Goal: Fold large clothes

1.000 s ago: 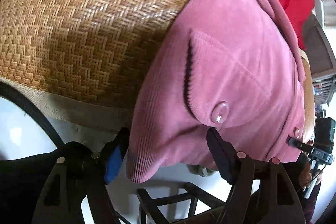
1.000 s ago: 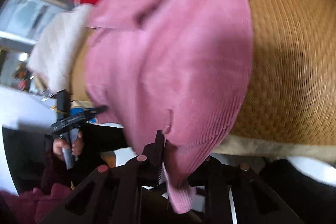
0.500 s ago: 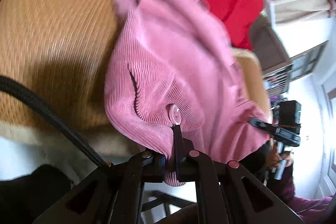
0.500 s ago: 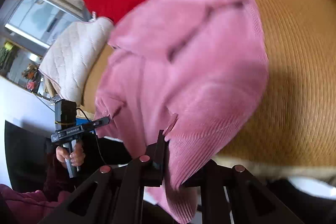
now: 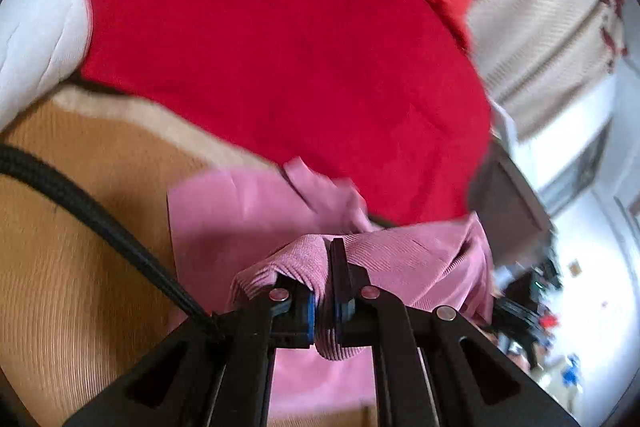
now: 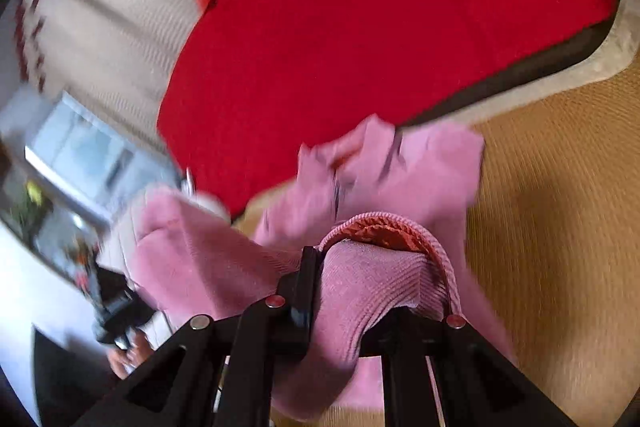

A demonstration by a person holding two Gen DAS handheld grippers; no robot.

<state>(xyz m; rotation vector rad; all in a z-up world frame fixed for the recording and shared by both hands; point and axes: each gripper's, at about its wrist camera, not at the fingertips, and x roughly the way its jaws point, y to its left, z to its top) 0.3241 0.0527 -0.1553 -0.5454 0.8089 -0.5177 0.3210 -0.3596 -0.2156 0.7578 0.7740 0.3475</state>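
Corduroy fills the lower half of both my wrist views; the pink shirt (image 5: 248, 211) lies on the woven mat (image 5: 80, 227), its collar end toward the red blanket (image 5: 280, 47) at the far side, its near edge lifted in my two grippers; I read its long axis as running from me toward that blanket, though blur makes the far end hard to judge. My left gripper (image 5: 324, 307) is clamped on a bunched fold of the shirt; the ribbed cloth pokes out above and below the pinched jaws. My right gripper (image 6: 340, 307) also grips the shirt (image 6: 360, 291); cloth is wadded thick between its fingers and spills over the right one, with a reddish lining (image 6: 380, 233) showing under a rolled hem. A black cable (image 5: 100, 219) crosses the mat on the left. A white quilted pad (image 5: 36, 27) sits at the left edge beside the blanket; striped curtains (image 5: 552, 7) hang beyond. In the right view the mat (image 6: 560, 227) lies to the right of the shirt; the blanket (image 6: 380, 27) lies behind.
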